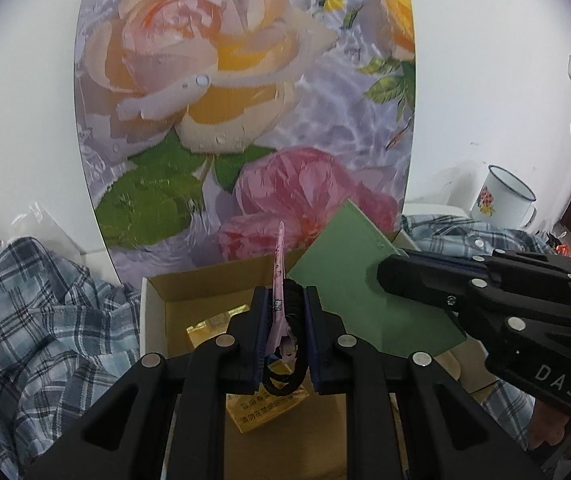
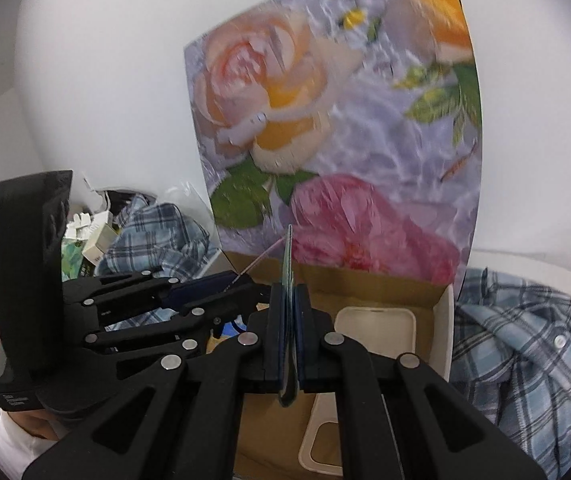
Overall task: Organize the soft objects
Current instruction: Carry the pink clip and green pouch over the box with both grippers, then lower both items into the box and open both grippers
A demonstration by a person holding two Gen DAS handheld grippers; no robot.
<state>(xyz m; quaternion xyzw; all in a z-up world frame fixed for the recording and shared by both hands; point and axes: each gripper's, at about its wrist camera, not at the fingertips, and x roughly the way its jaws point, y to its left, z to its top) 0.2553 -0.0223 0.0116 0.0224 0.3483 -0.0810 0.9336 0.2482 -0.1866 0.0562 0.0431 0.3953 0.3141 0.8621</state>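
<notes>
A big floral board (image 1: 245, 112) stood at the back edge of an open cardboard box (image 1: 205, 284), with plaid shirts (image 1: 45, 312) heaped along both its side edges. Both grippers hung over the box.

The right gripper (image 2: 290, 300) was clamped tight on a thin green sheet (image 1: 349, 280), which stood up edge-on between its pads. Being wide and floppy, the sheet could catch the box's back wall or the board on the way in, and fold or tip the board.

The left gripper (image 1: 285, 304) was closed on a pink card of black hair ties (image 1: 281, 280), upright over the box's middle. The ties looped loosely below the pads, so they could probably snag a finger on release. With the grippers just beside each other, they might also knock together, and a dropped item could land on the shirts.

A mug (image 1: 503, 198) stood beyond the right shirt.
</notes>
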